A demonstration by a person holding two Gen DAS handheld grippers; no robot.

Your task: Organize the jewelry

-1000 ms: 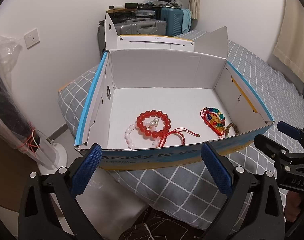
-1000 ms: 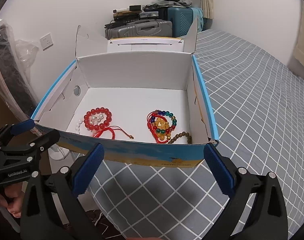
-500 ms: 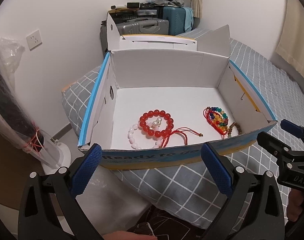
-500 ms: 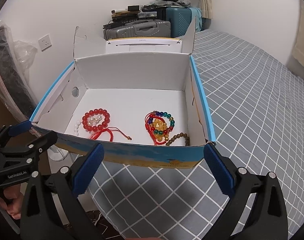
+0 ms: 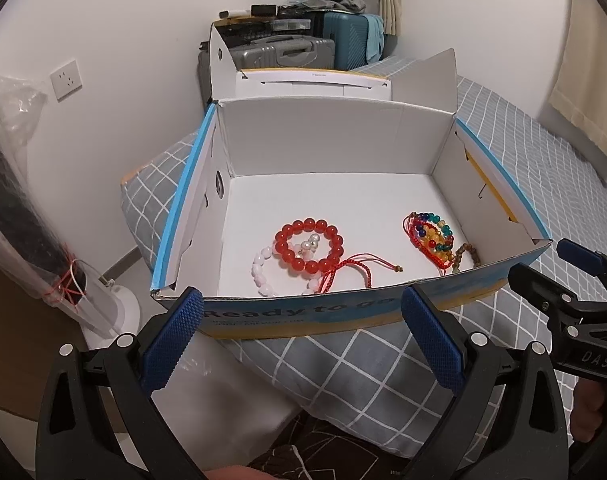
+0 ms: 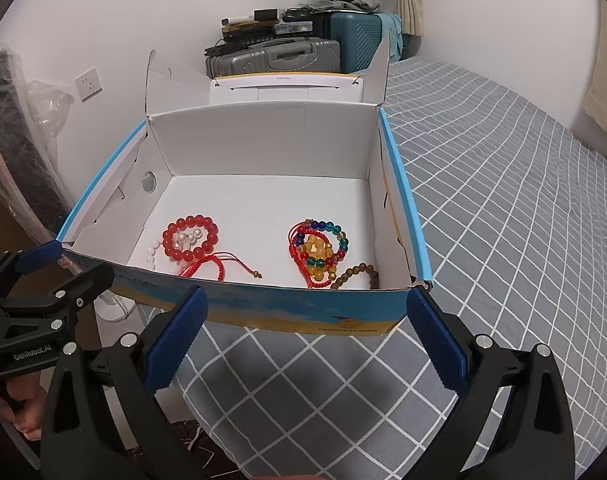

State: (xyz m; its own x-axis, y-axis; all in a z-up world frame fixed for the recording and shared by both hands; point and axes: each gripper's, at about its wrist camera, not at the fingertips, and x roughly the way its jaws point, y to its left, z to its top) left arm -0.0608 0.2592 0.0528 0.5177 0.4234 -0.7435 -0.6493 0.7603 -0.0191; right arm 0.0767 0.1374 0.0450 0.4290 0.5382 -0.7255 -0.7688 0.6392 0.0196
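An open white cardboard box (image 5: pixel 335 148) (image 6: pixel 263 148) with blue edges stands on the bed. Inside lie a red bead bracelet (image 5: pixel 308 250) (image 6: pixel 189 238) ringing a few pearl beads, a white bead bracelet (image 5: pixel 260 270), a red cord bracelet (image 5: pixel 351 270) (image 6: pixel 215 266), a multicoloured bead bracelet (image 5: pixel 431 236) (image 6: pixel 321 252) and a brown bead bracelet (image 5: pixel 465 256) (image 6: pixel 355 274). My left gripper (image 5: pixel 301 340) is open and empty just before the box's front wall. My right gripper (image 6: pixel 307 344) is open and empty there too, further right.
The box rests on a grey checked bedspread (image 6: pixel 523 200) over a pillow (image 5: pixel 343 368). Suitcases (image 6: pixel 279 54) piled with clutter stand behind against the wall. A white fan base (image 5: pixel 115 308) and a plastic-wrapped bundle (image 5: pixel 19 208) stand left of the bed.
Both grippers have drifted slightly, so the box sits a little further right and lower in the left view. The jewelry has not moved. Both grippers stay open.
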